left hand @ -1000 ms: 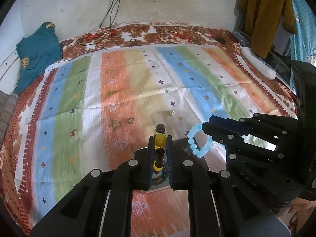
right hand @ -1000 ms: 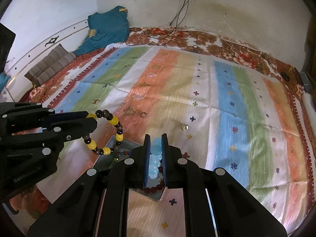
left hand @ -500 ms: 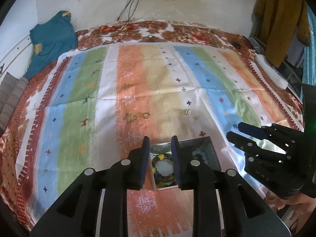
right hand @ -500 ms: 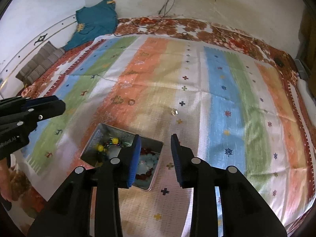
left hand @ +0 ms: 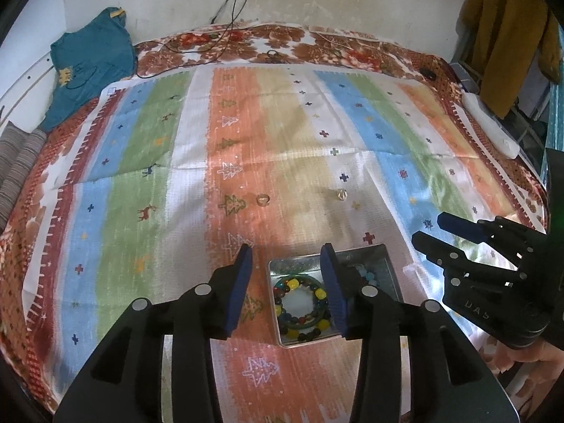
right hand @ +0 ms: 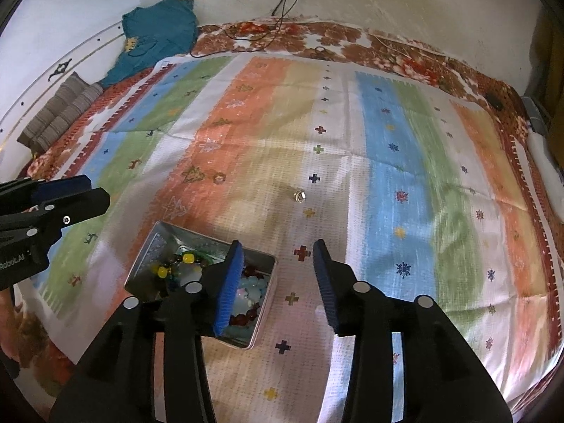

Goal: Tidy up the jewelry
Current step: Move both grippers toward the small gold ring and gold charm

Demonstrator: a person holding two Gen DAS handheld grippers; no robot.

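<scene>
A silver metal tin [left hand: 391,271] [right hand: 151,246] lies on the striped cloth. It holds a yellow-and-dark bead bracelet [left hand: 301,306] [right hand: 176,264] and a light blue bead bracelet [left hand: 368,275] [right hand: 250,290]. Two small rings lie loose on the cloth beyond the tin: one on the orange stripe [left hand: 262,200] [right hand: 218,178], one on the beige stripe [left hand: 342,194] [right hand: 299,195]. My left gripper [left hand: 287,287] is open and empty above the tin's near left side. My right gripper [right hand: 278,282] is open and empty just right of the tin; it also shows in the left wrist view [left hand: 447,236].
The striped cloth [left hand: 141,176] covers a bed with a floral sheet [left hand: 282,42]. A teal garment [left hand: 88,60] and a grey cushion [right hand: 60,116] lie at the far left. A white object [left hand: 493,134] lies at the right edge. Cables [left hand: 229,7] hang on the wall.
Both grippers opened and let their bracelets drop into the tin. Both then pulled back and opened wider.
</scene>
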